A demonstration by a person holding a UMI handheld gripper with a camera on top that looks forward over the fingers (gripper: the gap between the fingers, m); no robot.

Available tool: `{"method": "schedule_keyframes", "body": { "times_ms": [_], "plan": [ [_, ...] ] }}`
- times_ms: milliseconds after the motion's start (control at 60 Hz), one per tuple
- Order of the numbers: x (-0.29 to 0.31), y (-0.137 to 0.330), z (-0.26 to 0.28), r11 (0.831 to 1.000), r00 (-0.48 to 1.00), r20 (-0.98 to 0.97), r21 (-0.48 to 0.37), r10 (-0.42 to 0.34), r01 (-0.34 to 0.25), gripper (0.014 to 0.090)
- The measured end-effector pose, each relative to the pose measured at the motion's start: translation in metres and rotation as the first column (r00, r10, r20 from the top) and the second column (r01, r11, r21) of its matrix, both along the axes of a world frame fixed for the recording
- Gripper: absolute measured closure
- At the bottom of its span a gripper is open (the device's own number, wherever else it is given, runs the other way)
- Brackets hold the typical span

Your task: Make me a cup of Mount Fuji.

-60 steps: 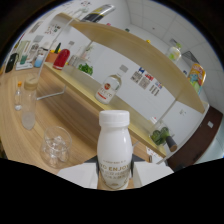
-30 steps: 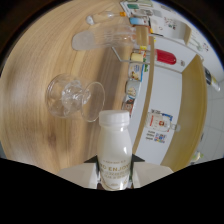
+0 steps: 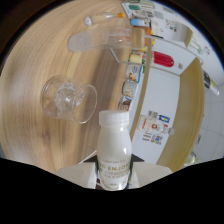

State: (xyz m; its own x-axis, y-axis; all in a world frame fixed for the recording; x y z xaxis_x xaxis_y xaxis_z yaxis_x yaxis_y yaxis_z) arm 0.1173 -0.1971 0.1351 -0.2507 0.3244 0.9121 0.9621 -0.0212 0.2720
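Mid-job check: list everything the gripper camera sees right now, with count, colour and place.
Milk bottle: one, white with a white cap, held between the fingers, lettering on its label.
Stemmed glass: one, clear, on the wooden counter just beyond the bottle.
Tall clear container: one, transparent, farther along the counter past the glass.
Wooden counter: one, light wood grain.
Small packets and cards: several, mixed colours, along the counter's edge.
Red item: one, beyond the counter edge.
Gripper: one, pale fingers, closed on the milk bottle.
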Motion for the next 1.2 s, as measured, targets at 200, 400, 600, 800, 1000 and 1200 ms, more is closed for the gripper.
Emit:
{"method": "schedule_keyframes", "body": {
  "times_ms": [200, 400, 600, 800, 1000, 1200],
  "plan": [
    [-0.018, -0.017, 0.042, 0.999, 0.769, -0.639, 0.032, -0.009, 0.038, 0.056],
    [-0.005, -0.016, 0.048, 0.983, 0.223, -0.968, -0.08, -0.116, 0.164, 0.056],
    [0.012, -0.004, -0.013, 0.94, -0.163, -0.959, -0.264, -0.232, 0.217, 0.056],
    [0.019, 0.001, -0.066, 0.913, -0.23, -0.925, -0.35, -0.302, 0.211, 0.0559],
    [0.021, -0.002, -0.084, 0.902, -0.232, -0.911, -0.387, -0.342, 0.19, 0.0549],
    [0.025, -0.017, -0.088, 0.892, -0.241, -0.905, -0.4, -0.35, 0.208, 0.054]
  ]
}}
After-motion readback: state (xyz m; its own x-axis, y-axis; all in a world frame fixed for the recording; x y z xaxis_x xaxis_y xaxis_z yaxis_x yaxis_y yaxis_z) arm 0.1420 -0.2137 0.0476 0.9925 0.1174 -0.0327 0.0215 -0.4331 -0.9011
